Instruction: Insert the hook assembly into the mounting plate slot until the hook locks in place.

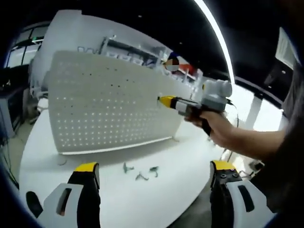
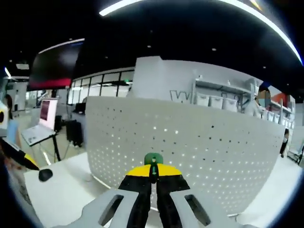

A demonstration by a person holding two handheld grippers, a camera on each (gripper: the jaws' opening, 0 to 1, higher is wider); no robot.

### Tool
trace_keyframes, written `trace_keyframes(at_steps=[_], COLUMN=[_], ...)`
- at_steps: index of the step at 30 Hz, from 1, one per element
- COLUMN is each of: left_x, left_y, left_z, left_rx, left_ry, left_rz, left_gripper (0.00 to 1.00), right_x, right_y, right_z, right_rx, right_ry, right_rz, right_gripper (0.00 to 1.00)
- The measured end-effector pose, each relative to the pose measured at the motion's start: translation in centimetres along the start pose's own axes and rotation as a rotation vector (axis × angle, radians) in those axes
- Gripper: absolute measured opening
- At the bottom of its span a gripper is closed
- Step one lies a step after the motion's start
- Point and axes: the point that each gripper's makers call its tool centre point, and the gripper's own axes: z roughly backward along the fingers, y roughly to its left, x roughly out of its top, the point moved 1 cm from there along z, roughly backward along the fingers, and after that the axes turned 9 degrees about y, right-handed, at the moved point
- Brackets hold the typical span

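My right gripper [image 2: 153, 178] is up against the white pegboard [image 2: 190, 142], its yellow-tipped jaws pinched together at lower centre of the right gripper view, clenched on a small green hook [image 2: 153, 158] that pokes out just above the tips and sits right at the board's face; whether it is actually in a hole I cannot tell. From the left gripper view I catch that same gripper [image 1: 164, 100] coming in from the right of the frame, my hand [image 1: 219, 127] wrapped around its handle, yellow nose touching the right part of the pegboard [image 1: 99, 109], which stands upright across the middle of the picture on a white table [image 1: 156, 194]. My left gripper [image 1: 154, 173] hangs back, jaws spread wide at lower left and lower right of its view, grasping nothing. Between those jaws, on the table just in front of the board's lower edge, lie three loose green hooks [image 1: 140, 171] in a little cluster. At the left edge of the right gripper view a laptop [image 2: 40, 124] sits open on a stand, and a small dark round object [image 2: 45, 175] rests on the table at lower left.
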Motion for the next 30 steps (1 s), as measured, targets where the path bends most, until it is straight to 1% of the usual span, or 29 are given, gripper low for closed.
trace_keyframes(at_steps=[4, 6, 9, 12, 15, 17, 19, 24, 27, 30], left_x=[0.2, 0.1, 0.0, 0.1, -0.1, 0.0, 0.0, -0.1, 0.2, 0.8], left_y=[0.5, 0.7, 0.8, 0.9, 1.3, 1.7, 1.9, 2.6, 2.5, 2.0], left_z=[0.3, 0.3, 0.3, 0.2, 0.1, 0.4, 0.5, 0.4, 0.0, -0.4], left_rx=[0.008, 0.010, 0.011, 0.010, 0.010, 0.010, 0.015, 0.030, 0.028, 0.015], left_ry=[-0.005, -0.001, 0.003, 0.001, 0.008, -0.002, -0.002, 0.007, 0.002, -0.006], left_rz=[0.015, 0.018, 0.020, 0.020, 0.034, 0.055, 0.058, 0.065, 0.071, 0.063], left_gripper=[0.98, 0.98, 0.98, 0.98, 0.98, 0.98, 0.98, 0.98, 0.98, 0.98], right_x=[0.7, 1.2, 1.8, 2.4, 2.9, 3.2, 3.5, 4.4, 4.3, 4.3], right_y=[-1.0, -1.4, -1.7, -2.3, -2.9, -3.4, -3.8, -4.9, -5.6, -6.0], right_z=[-1.2, -1.7, -2.5, -3.5, -3.9, -4.0, -4.2, -4.7, -5.1, -5.2], right_rx=[-0.029, -0.044, -0.046, -0.062, -0.077, -0.094, -0.106, -0.134, -0.147, -0.159], right_ry=[-0.018, -0.030, -0.032, -0.040, -0.053, -0.065, -0.076, -0.098, -0.101, -0.104], right_rz=[-0.009, 0.000, 0.008, 0.027, 0.007, -0.006, -0.017, -0.017, -0.033, -0.045], right_gripper=[0.00, 0.00, 0.00, 0.00, 0.00, 0.00, 0.00, 0.00, 0.00, 0.00])
